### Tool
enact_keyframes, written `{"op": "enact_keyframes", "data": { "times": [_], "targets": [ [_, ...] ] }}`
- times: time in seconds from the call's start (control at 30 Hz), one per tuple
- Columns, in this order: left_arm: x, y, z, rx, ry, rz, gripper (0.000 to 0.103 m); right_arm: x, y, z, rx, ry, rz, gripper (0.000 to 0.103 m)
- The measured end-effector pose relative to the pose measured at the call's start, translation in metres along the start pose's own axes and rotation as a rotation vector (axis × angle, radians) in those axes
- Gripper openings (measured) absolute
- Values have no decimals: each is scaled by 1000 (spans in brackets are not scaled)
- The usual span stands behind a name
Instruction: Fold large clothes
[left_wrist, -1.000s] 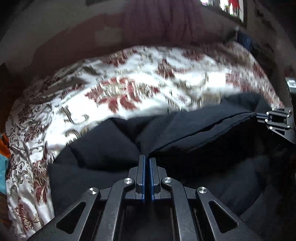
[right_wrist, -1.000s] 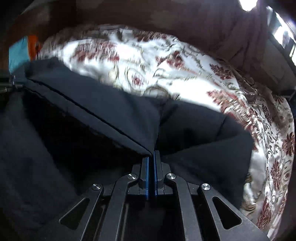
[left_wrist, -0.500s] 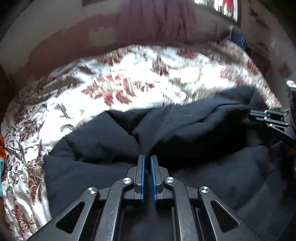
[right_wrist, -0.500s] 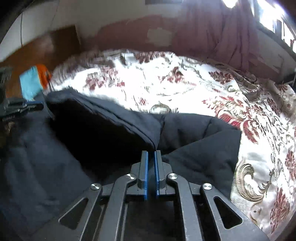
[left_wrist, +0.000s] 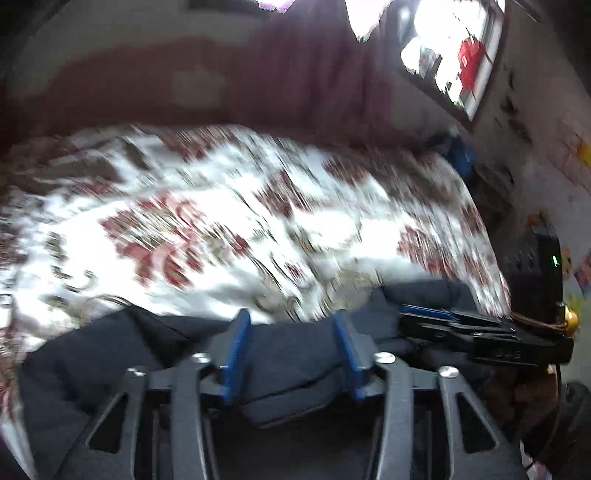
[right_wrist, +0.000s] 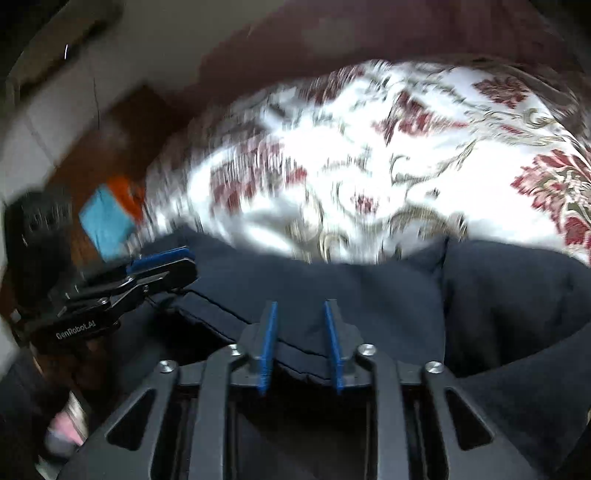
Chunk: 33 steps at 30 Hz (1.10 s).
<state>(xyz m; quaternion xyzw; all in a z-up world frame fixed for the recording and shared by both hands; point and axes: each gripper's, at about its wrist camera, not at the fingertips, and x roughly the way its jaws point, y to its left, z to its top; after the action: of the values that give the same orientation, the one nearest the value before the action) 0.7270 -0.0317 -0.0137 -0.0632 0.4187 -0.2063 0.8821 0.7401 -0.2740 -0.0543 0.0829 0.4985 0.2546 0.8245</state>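
A large dark navy garment lies bunched on the floral bedspread. My left gripper is open, its blue-padded fingers spread with a fold of the garment lying between them. My right gripper is open too, above a seamed edge of the garment. Each gripper shows in the other's view: the right one at the right edge, the left one at the left. The two are close together. Both views are motion blurred.
The bedspread is white with red and gold flowers. A dark red curtain and a bright window are behind the bed. Blue and orange cloth lies at the bed's left side by a wooden surface.
Both grippers were shut on the garment's edge and have opened, letting it go. The lifted fold has dropped onto the rest of the garment, and both cameras have tilted up.
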Motion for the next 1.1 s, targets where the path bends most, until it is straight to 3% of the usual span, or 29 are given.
{"op": "enact_keyframes", "data": {
  "times": [0.03,0.17,0.27,0.47,0.63,0.73,0.83,0.93,1.0,1.1],
  "targets": [
    [10,-4,-6,41,54,-15,19,5,1,-4,-30,29,-6,20],
    [35,-18,-42,239,245,-30,8,24,-6,-13,-78,149,-34,11],
    [44,-23,-52,286,326,-12,7,36,-9,-9,-80,176,-59,7],
    [75,-32,-60,310,408,126,5,65,-9,-12,-96,180,-129,2],
    [89,-26,-61,257,377,172,4,55,-8,-21,-82,94,-120,2],
    [71,-26,-62,257,321,138,4,30,-3,-28,-57,43,-134,8],
    [46,-21,-59,193,250,123,4,10,1,-35,-44,15,-169,10],
    [23,-15,-53,84,200,150,9,-16,1,-40,-64,-16,-200,22],
    [8,-13,-49,28,171,160,17,-39,2,-42,-74,-49,-213,43],
    [-18,-15,-46,-29,143,188,29,-67,12,-43,-95,-86,-242,52]
  ]
}}
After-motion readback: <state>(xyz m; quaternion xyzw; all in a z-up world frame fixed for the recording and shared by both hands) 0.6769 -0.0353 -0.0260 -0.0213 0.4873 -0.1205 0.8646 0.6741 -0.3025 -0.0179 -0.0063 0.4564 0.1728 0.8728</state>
